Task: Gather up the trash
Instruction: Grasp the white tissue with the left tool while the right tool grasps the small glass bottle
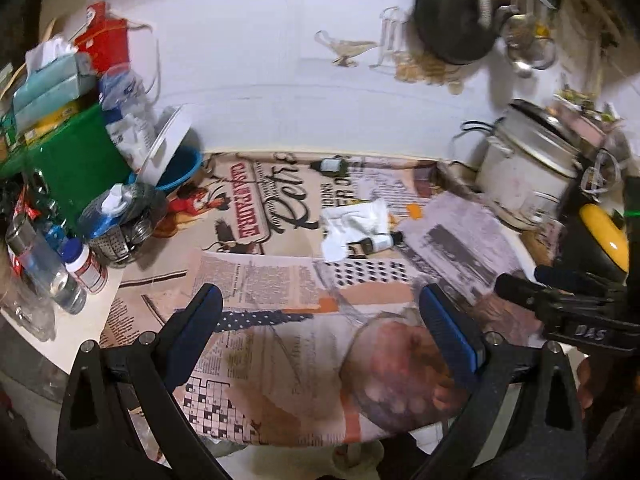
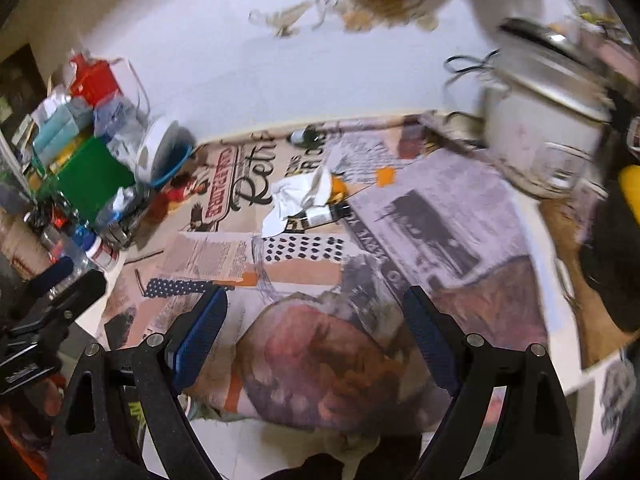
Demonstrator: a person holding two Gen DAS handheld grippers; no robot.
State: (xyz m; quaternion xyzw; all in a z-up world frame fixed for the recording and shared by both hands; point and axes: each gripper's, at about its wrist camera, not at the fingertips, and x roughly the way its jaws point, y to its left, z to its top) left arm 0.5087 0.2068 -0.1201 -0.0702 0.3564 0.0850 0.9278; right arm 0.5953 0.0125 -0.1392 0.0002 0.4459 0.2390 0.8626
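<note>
A crumpled white tissue (image 1: 354,226) lies mid-table on the printed newspaper-pattern cloth (image 1: 256,280), with a small dark bottle (image 1: 376,240) against its right side. In the right wrist view the same tissue (image 2: 300,196) and bottle (image 2: 324,214) lie beyond the fingers. A second small bottle (image 1: 332,165) lies near the wall. My left gripper (image 1: 320,308) hovers open over the cloth, nothing between its blue pads. My right gripper (image 2: 316,312) is open too and empty, short of the tissue. The right gripper's black body (image 1: 576,312) shows at the right edge of the left wrist view.
Left side is crowded: green box (image 1: 80,160), tissue packs (image 1: 48,92), red carton (image 1: 106,44), blue bowl (image 1: 180,172), plastic bottles (image 1: 44,272), metal strainer cup (image 1: 120,236). A white rice cooker (image 1: 528,168) stands at right, a yellow-black object (image 1: 604,236) near it. A dark pan (image 1: 452,20) hangs on the wall.
</note>
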